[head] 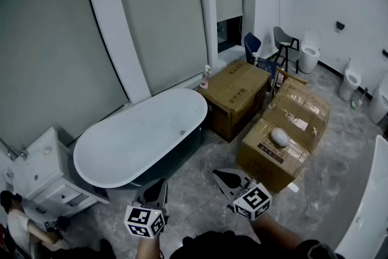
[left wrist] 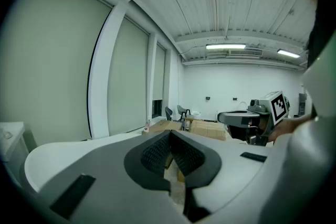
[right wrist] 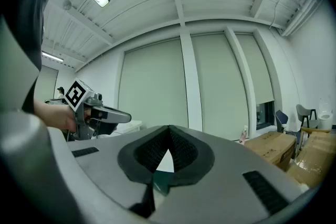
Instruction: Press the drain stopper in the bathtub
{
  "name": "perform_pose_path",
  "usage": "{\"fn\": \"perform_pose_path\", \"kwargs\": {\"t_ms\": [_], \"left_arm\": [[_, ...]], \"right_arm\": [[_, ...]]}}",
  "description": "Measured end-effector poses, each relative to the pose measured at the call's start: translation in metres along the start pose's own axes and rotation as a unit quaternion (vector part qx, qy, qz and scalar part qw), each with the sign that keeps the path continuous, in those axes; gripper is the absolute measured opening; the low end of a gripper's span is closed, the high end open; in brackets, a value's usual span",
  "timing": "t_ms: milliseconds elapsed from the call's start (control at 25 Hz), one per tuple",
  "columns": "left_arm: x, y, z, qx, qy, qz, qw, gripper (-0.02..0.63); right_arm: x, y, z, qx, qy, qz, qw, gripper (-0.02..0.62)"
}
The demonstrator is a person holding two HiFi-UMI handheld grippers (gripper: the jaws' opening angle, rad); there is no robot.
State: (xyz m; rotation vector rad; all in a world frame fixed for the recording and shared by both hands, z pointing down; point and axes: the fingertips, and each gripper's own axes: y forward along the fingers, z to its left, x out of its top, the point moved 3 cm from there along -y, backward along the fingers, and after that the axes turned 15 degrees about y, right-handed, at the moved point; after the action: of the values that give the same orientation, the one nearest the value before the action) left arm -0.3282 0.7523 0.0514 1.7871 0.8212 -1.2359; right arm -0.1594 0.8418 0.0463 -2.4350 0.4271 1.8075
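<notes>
Just short of the bathtub rim, left gripper and right gripper hover, fingers closed

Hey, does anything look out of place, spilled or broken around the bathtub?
Nothing looks spilled or damaged. The bathtub sits level and intact. The only oddity is clutter: cardboard boxes crowd one end of it, and a white rounded object lies loose on top of one box.

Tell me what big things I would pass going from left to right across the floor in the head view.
white cabinet → bathtub → brown cardboard box by the window → plastic-wrapped boxes → white toilet at the far wall
</notes>
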Motion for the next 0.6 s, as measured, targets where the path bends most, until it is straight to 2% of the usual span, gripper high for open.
{"fn": "perform_pose_path", "kwargs": {"t_ms": [320,600], "left_arm": [[-0.001,0.007,-0.02,-0.007,-0.005,0.006,0.9999,0.011],[0.013,0.021,-0.053,-0.012,0.003,0.003,0.9999,0.011]], "right_arm": [[-0.001,-0.015,-0.007,0.003,0.0,0.002,1.0,0.011],[0.005,-0.049,-0.032,-0.005,0.025,-0.017,1.0,0.012]]}}
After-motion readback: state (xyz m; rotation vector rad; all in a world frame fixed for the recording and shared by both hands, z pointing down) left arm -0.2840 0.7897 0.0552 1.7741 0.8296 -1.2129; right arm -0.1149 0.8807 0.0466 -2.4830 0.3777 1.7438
